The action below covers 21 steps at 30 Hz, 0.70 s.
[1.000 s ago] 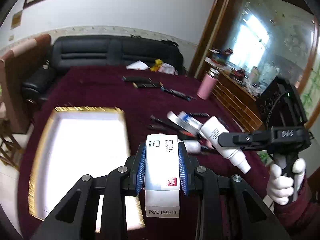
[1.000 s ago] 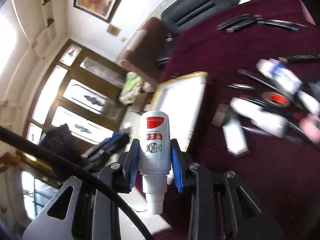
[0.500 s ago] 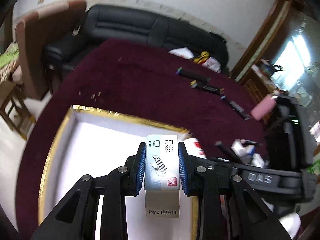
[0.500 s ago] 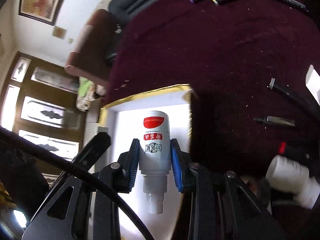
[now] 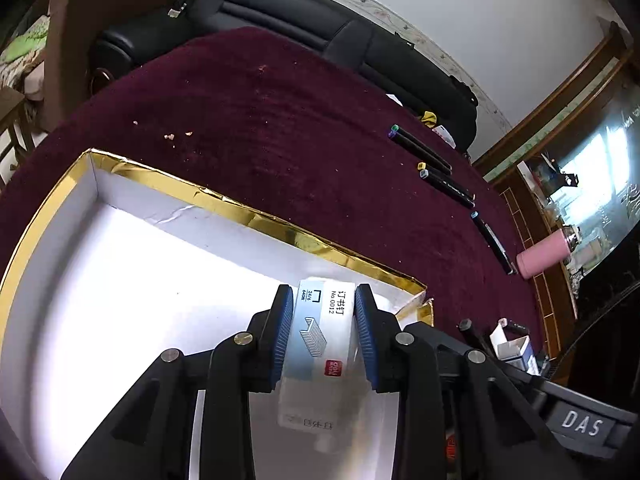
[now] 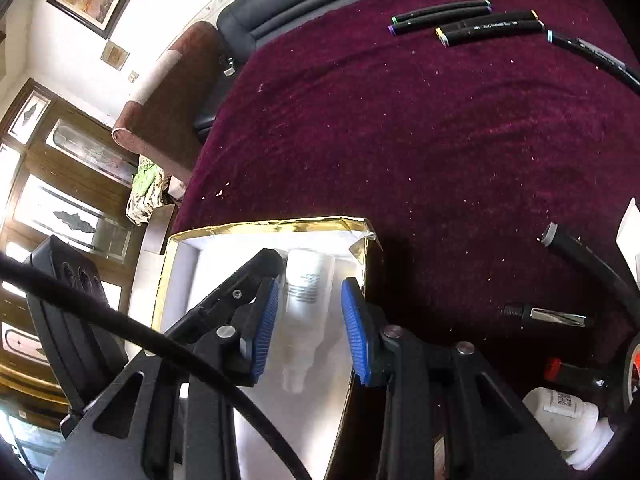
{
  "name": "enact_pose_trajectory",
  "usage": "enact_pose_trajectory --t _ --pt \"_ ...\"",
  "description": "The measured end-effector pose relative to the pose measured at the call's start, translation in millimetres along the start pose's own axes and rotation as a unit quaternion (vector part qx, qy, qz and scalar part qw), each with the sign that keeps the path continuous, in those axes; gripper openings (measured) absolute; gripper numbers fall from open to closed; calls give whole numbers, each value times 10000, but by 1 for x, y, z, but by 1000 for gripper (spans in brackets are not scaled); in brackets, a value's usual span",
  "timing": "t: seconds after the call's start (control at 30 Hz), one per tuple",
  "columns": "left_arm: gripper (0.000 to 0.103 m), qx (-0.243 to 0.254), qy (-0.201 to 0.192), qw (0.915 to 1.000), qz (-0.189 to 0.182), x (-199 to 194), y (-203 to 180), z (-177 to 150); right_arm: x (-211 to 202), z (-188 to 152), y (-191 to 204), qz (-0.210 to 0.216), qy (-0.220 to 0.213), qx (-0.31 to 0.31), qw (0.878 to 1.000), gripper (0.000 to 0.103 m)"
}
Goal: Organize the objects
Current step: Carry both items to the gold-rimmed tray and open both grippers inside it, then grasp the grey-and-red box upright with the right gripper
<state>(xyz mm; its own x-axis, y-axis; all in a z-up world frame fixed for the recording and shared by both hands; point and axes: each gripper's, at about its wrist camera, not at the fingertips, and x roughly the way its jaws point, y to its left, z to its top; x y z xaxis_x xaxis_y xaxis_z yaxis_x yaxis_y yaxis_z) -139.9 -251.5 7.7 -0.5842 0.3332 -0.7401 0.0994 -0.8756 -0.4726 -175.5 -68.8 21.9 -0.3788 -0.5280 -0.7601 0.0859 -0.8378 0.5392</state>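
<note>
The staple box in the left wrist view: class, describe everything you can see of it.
The small white cardboard staple box has a pale blue-grey face printed with black characters, "No.0012", a drawing of staples and a red square logo. It is clamped lengthwise between the blue ribbed pads of the left tool, over the white, gold-rimmed tray.

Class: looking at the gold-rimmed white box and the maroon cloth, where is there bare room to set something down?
Free: the white box floor left of the staple packet, and the maroon cloth between the box's gold rim and the black markers. Crowded: the clutter of bottles and pens right of the box.
</note>
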Motion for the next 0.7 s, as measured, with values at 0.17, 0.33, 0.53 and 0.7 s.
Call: enact_pose_trajectory --t 0.17,0.33,0.53,0.7 --pt "27 479 57 9986 233 -16 -14 -1 -56 -12 -9 -133 -440 -444 9980 31" --pt "27 544 -292 9980 -101 -75 -31 -18 -134 -42 -18 -262 -962 -989 9901 36" --pt "53 977 -475 9907 -822 -134 -75 -79 -181 -89 -73 -558 -1007 -1026 9880 50" --pt "53 1037 -300 9862 -1252 -142 -99 -127 -182 -124 -126 -803 -744 -754 9911 50"
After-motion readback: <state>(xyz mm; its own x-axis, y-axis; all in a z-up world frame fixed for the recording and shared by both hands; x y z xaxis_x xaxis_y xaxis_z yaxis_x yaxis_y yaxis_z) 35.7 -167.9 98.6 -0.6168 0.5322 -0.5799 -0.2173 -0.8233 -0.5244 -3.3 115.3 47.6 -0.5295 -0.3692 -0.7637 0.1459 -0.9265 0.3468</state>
